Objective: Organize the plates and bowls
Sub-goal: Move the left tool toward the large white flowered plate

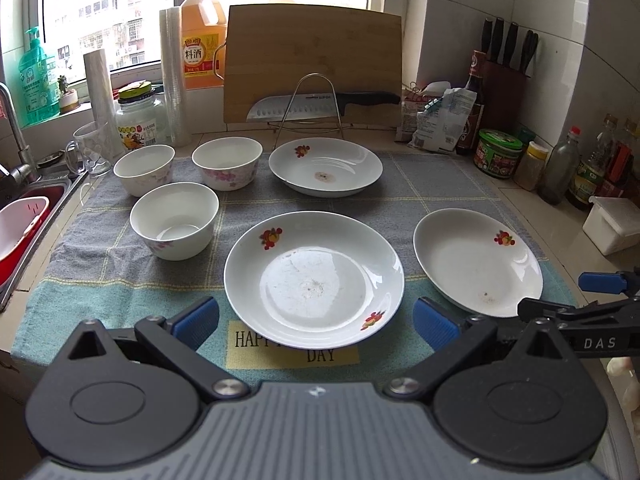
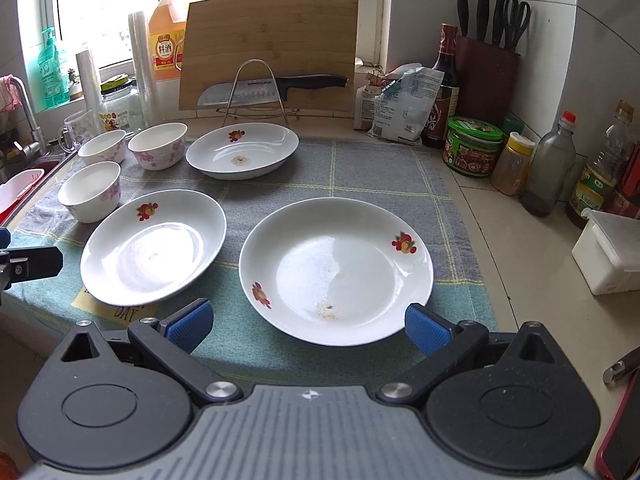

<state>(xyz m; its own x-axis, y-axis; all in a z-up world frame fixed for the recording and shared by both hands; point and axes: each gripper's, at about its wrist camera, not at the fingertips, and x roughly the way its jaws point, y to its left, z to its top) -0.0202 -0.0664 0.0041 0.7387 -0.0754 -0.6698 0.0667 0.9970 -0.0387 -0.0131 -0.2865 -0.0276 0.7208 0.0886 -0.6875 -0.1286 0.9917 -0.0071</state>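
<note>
Three white plates with fruit prints lie on a grey-green cloth: a middle plate (image 1: pixel 314 280) (image 2: pixel 154 246), a right plate (image 1: pixel 476 262) (image 2: pixel 336 270) and a far plate (image 1: pixel 325 166) (image 2: pixel 242 151). Three white bowls with pink flowers stand at the left: a near bowl (image 1: pixel 175 220) (image 2: pixel 90 191) and two far bowls (image 1: pixel 145 169) (image 1: pixel 227 162). My left gripper (image 1: pixel 316 320) is open and empty, just short of the middle plate. My right gripper (image 2: pixel 308 326) is open and empty, at the near rim of the right plate.
A wire rack (image 1: pixel 308 106), a knife (image 1: pixel 320 105) and a cutting board (image 1: pixel 312 60) stand behind the far plate. Bottles and jars (image 1: pixel 556 160) line the right side. A white box (image 2: pixel 608 254) sits at the right edge. A sink (image 1: pixel 24 224) is at the left.
</note>
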